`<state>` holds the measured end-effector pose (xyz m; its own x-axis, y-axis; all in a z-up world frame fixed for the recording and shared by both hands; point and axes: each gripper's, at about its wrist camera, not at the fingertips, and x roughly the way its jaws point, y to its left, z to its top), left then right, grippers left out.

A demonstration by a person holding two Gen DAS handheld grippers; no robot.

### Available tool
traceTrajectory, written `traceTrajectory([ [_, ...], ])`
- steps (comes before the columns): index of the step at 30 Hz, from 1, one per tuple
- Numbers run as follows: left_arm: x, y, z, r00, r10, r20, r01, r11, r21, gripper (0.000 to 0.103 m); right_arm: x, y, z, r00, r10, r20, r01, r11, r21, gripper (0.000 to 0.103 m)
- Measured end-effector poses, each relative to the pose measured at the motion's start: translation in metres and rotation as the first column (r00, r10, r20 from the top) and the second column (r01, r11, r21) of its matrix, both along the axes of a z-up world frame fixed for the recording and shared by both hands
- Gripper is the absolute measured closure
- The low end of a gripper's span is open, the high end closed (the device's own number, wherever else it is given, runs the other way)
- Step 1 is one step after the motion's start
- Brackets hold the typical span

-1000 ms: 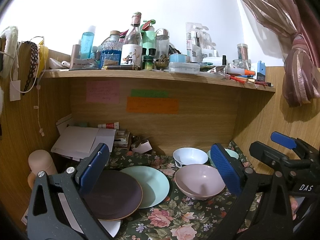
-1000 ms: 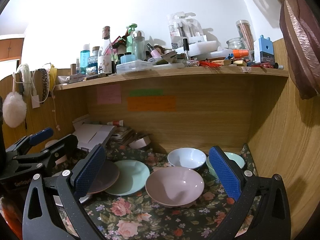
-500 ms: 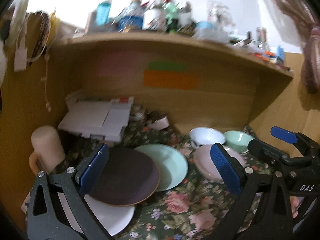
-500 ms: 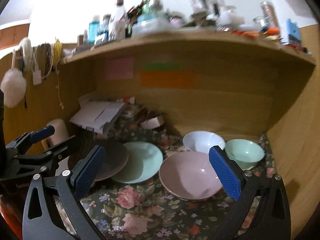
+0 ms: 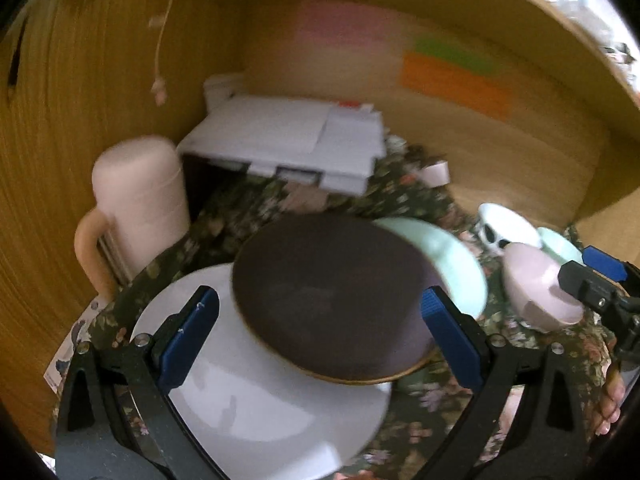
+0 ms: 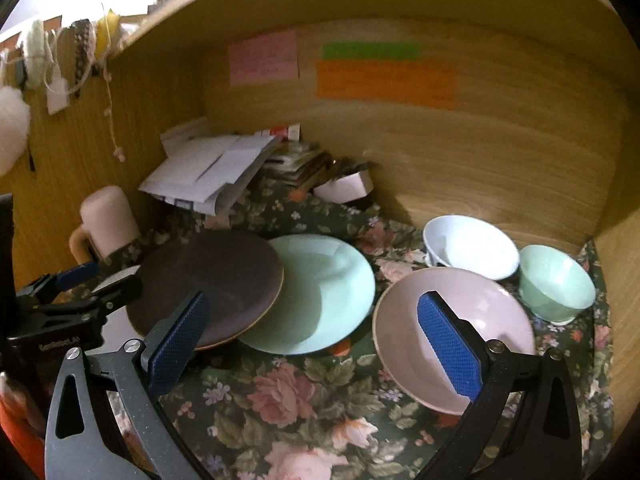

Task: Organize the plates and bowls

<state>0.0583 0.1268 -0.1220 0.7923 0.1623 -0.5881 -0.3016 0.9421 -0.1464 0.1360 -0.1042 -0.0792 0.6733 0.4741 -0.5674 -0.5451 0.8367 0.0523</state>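
Note:
A dark brown plate (image 5: 332, 292) lies overlapping a white plate (image 5: 256, 400) and a mint green plate (image 5: 452, 256) on the floral cloth. My left gripper (image 5: 318, 340) is open, its fingers either side of the brown plate's near edge. My right gripper (image 6: 320, 340) is open and empty above the cloth; its right finger stands over a pink bowl (image 6: 408, 328). The brown plate (image 6: 212, 280) and mint plate (image 6: 320, 292) lie to its left. A white bowl (image 6: 468, 252) and a mint bowl (image 6: 556, 284) stand behind the pink one.
A pink lidded mug (image 5: 140, 196) stands at the left wall. A stack of white papers (image 5: 288, 140) and a small white box (image 6: 344, 188) lie at the back. Wooden walls close in left, back and right. The left gripper shows at the right view's left edge (image 6: 76, 292).
Both grippers have moved forward and tilted down into the cubby. The left gripper now straddles the brown plate's near edge. The top shelf has left both views.

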Motion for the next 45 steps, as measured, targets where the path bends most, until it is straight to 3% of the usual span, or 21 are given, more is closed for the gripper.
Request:
traceTrajectory([
  [3,0.004,0.017,-0.010,0.999,0.013,-0.041,-0.015,0.999,-0.051,0.005,0.012,0.012,-0.009,1.000,0.006,-0.030,-0.006,1.000,-0.015,0.000],
  [6,0.010,0.030,-0.018,0.996,0.024,-0.083,-0.029,0.998,-0.054,0.013,0.022,0.024,-0.015,0.998,0.021,-0.062,-0.023,0.999,-0.023,0.000],
  [15,0.027,0.053,-0.033,0.985,-0.001,-0.170,-0.016,0.995,-0.100,0.027,0.048,0.059,-0.030,0.987,0.075,-0.140,-0.084,0.995,-0.060,0.015],
  [26,0.039,0.059,-0.044,0.974,-0.028,-0.225,0.006,0.995,-0.095,0.051,0.078,0.088,-0.055,0.959,0.118,-0.259,-0.147,0.984,-0.096,0.048],
  [36,0.041,0.063,-0.045,0.972,-0.065,-0.228,0.034,0.990,-0.135,0.059,0.096,0.103,-0.074,0.928,0.138,-0.345,-0.178,0.980,-0.085,0.068],
  [45,0.049,0.064,-0.047,0.969,-0.100,-0.227,0.057,0.980,-0.190,0.066,0.102,0.118,-0.086,0.911,0.164,-0.379,-0.199,0.978,-0.055,0.070],
])
